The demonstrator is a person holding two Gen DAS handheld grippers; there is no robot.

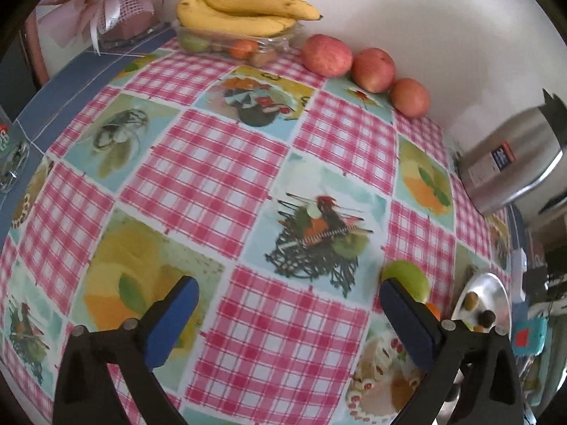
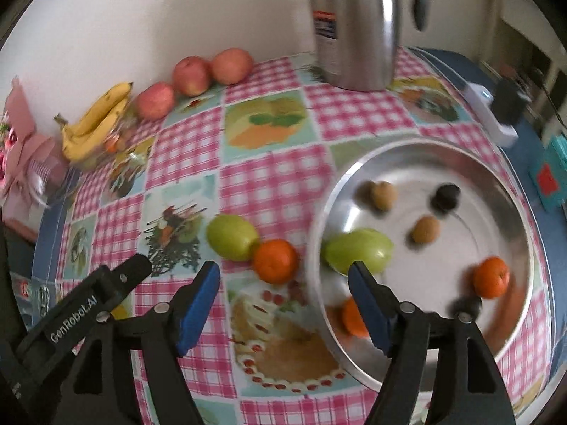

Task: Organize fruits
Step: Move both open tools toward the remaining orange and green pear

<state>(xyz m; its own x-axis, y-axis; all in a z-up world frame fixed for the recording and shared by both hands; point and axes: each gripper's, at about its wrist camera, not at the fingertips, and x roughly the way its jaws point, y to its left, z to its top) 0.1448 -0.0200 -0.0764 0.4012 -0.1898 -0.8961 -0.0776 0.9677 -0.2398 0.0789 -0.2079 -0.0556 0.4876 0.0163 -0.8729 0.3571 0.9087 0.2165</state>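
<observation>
My left gripper (image 1: pixel 285 290) hangs open over the checked tablecloth with nothing between its fingers. A green fruit (image 1: pixel 407 279) and an orange (image 1: pixel 434 310) lie just behind its right finger. My right gripper (image 2: pixel 283 272) is open too, above the same orange (image 2: pixel 276 260), which touches the green fruit (image 2: pixel 232 237); neither pad presses on it. The metal plate (image 2: pixel 407 163) holds another green fruit (image 2: pixel 359 249), an orange (image 2: pixel 490 276), a second orange (image 2: pixel 351 315) half hidden by my finger, and several small brown and dark fruits. Three apples (image 1: pixel 374 69) line the wall beside bananas (image 1: pixel 244 14) on a clear container (image 1: pixel 237 40).
A steel thermos jug (image 2: pixel 354 24) stands at the back near the plate. A pink wrapped bouquet (image 1: pixel 106 3) sits at the far left corner. A white power strip (image 2: pixel 489 113) and a teal box (image 2: pixel 547 177) lie past the plate at the table's right edge.
</observation>
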